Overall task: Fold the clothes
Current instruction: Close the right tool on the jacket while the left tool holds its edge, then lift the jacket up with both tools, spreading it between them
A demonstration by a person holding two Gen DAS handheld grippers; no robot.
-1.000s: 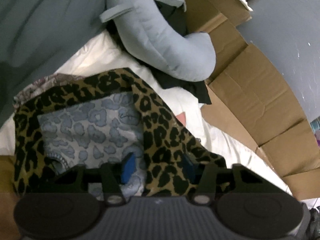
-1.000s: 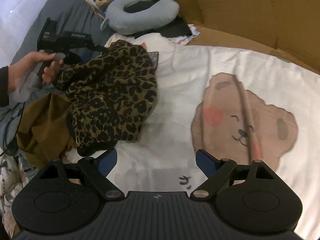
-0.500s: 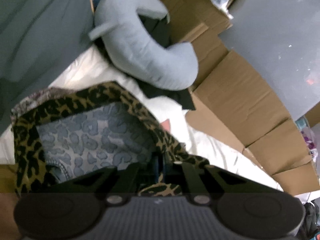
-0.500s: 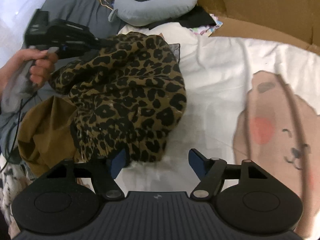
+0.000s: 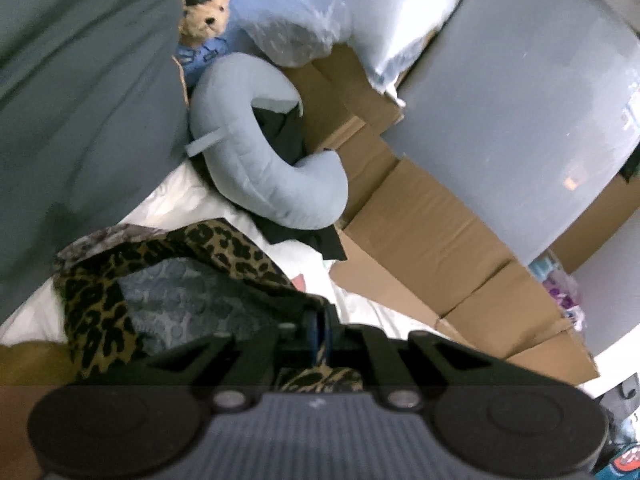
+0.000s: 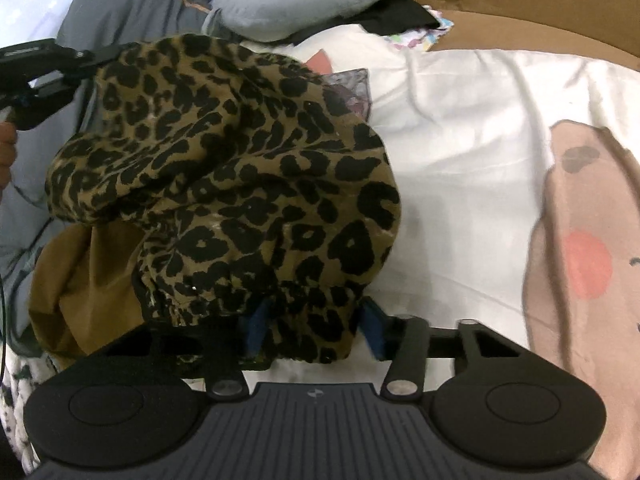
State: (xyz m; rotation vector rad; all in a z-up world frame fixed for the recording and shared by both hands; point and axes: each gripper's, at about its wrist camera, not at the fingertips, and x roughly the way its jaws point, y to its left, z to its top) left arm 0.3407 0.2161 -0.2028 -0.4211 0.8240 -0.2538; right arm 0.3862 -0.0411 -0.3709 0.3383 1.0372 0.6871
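Left gripper (image 5: 318,330): jaws closed together on a fold of the leopard-print garment (image 5: 224,248), with the cloth pinched between the blue pads. The garment's grey-blue inner face (image 5: 188,300) shows open toward this camera. In the right wrist view the same gripper (image 6: 44,68) enters from the far left, roughly level, gripping the garment's far-left edge; part of the person's hand (image 6: 7,152) shows at the left margin on its handle.

Right gripper (image 6: 314,330): jaws apart, set either side of the garment's near hem. The blue pads (image 6: 254,326) flank the bunched cloth with room to spare; they are not clamped on it.

Leopard-print garment (image 6: 240,184): heaped on the white bedsheet (image 6: 460,120), left of centre, held up at the far-left edge and draped down toward the right gripper. Its left side overlaps a brown garment (image 6: 84,280).

Surroundings: a bear print (image 6: 588,264) on the sheet at right; a blue-grey neck pillow (image 5: 256,160) at the far end, with black cloth (image 5: 280,128) lying in its hollow and beneath it; a small teddy bear (image 5: 206,20) beyond it; flattened cardboard (image 5: 432,240) along the right side of the bed. No containers can be identified with contents.
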